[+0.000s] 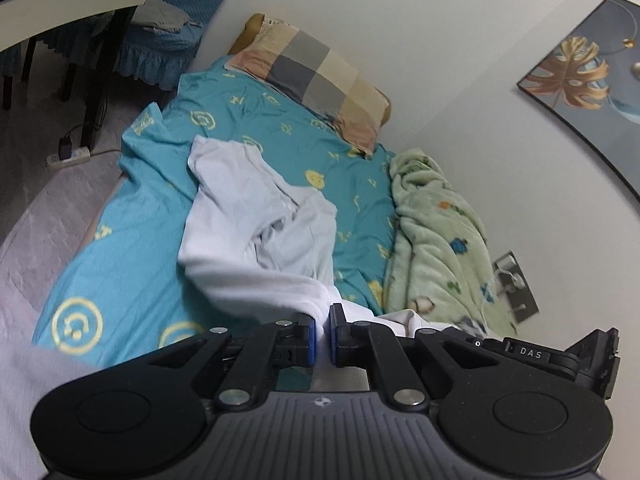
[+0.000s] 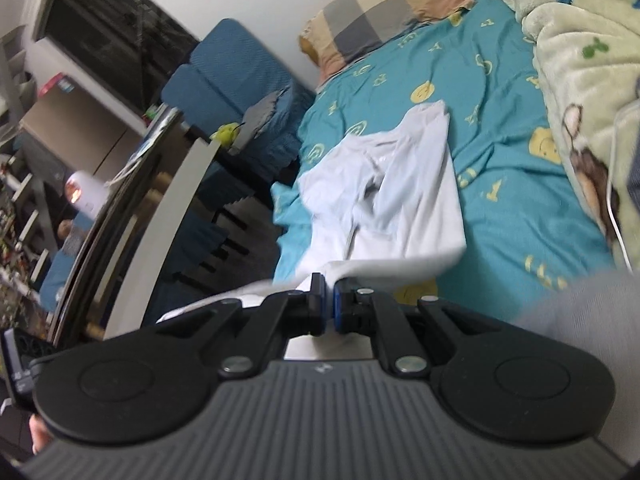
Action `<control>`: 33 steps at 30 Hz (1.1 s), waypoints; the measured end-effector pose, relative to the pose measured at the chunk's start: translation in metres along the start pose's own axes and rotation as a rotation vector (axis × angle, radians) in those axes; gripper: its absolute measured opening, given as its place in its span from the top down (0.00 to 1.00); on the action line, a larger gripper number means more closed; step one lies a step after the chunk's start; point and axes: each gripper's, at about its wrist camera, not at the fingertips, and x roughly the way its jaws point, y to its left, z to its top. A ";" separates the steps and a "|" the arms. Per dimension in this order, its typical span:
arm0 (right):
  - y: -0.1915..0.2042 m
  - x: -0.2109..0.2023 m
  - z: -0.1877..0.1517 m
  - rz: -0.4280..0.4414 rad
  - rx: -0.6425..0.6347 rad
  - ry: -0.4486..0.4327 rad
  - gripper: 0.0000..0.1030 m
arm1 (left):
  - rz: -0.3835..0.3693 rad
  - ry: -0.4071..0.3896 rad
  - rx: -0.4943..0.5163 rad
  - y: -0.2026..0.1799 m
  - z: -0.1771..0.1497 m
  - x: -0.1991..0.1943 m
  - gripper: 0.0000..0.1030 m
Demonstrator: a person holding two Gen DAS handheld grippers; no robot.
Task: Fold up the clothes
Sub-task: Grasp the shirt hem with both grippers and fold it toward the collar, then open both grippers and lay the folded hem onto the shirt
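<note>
The black left gripper (image 1: pixel 323 336) is pinched narrow on an edge of the crumpled white cotton garment (image 1: pixel 256 216), which trails from its jaws up across the bed's teal sheet printed with yellow smiley faces (image 1: pixel 132 248). To the right of the garment lie a checked beige-and-grey pillow (image 1: pixel 320 76) at the head of the bed and a fluffy pale green patterned blanket (image 1: pixel 436 236) along the wall. The black right gripper (image 2: pixel 329 300) is likewise closed narrow on another edge of the same garment (image 2: pixel 400 184).
</note>
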 end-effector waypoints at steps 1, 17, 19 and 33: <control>-0.003 0.011 0.010 -0.006 0.011 -0.001 0.93 | 0.013 -0.008 0.008 0.000 0.011 0.012 0.93; -0.065 0.235 0.113 -0.201 -0.074 0.018 0.93 | 0.189 -0.020 0.111 0.075 0.128 0.273 0.92; -0.075 0.256 0.115 -0.217 -0.079 0.035 0.93 | 0.211 -0.010 0.136 0.089 0.128 0.299 0.92; -0.086 0.304 0.112 -0.319 -0.168 0.112 0.90 | 0.243 0.057 0.191 0.119 0.118 0.348 0.74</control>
